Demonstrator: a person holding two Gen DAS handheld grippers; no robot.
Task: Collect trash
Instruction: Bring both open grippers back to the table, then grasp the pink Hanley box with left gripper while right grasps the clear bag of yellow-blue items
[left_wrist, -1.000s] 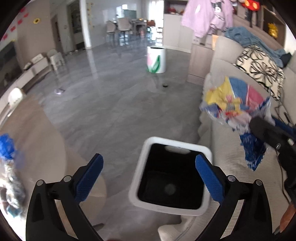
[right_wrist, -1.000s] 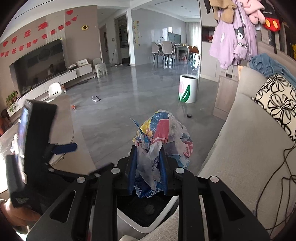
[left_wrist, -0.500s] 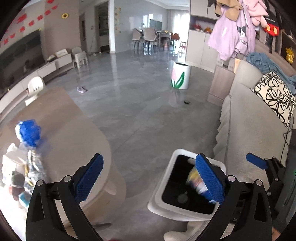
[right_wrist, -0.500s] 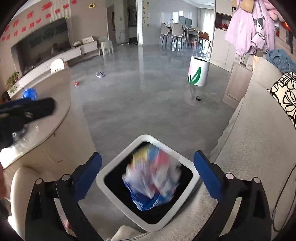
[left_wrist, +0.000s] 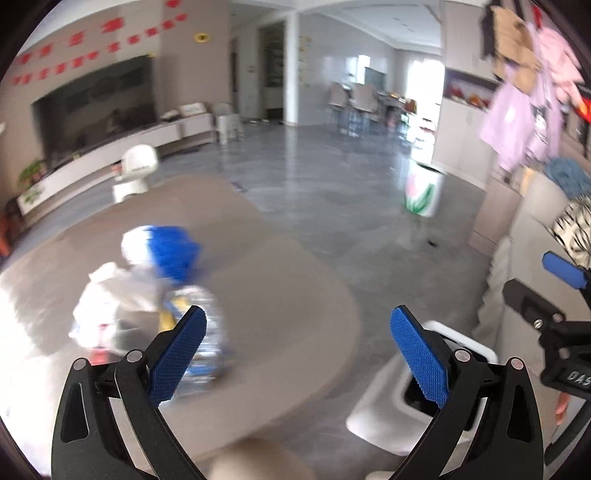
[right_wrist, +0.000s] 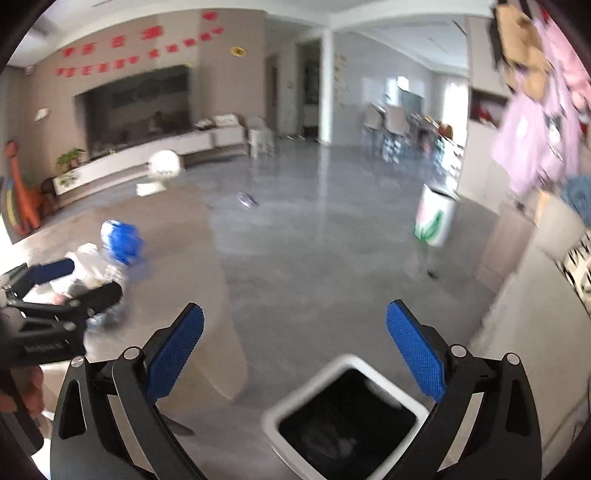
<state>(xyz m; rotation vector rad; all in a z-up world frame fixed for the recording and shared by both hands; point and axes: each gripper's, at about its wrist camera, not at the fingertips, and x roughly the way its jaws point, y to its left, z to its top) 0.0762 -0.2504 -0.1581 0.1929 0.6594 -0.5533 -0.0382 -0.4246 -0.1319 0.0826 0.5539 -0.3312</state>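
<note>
Both tongs (left_wrist: 295, 350) (right_wrist: 295, 349) gape (empty); trash pile (left_wrist: 147, 288) lies left on table (left_wrist: 277, 295).

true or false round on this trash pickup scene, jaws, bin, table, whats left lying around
1. The right gripper holds a colourful bag between its jaws. False: the jaws stand wide open with nothing between them.
2. The white bin with the dark inside sits on the floor just below the right gripper. True.
3. The left gripper is shut. False: its jaws are open and empty.
4. A pile of trash with a blue piece on top lies on the brown table. True.
5. The tulip-printed bin lies tipped over on the table. False: it stands upright on the grey floor, far across the room.
</note>
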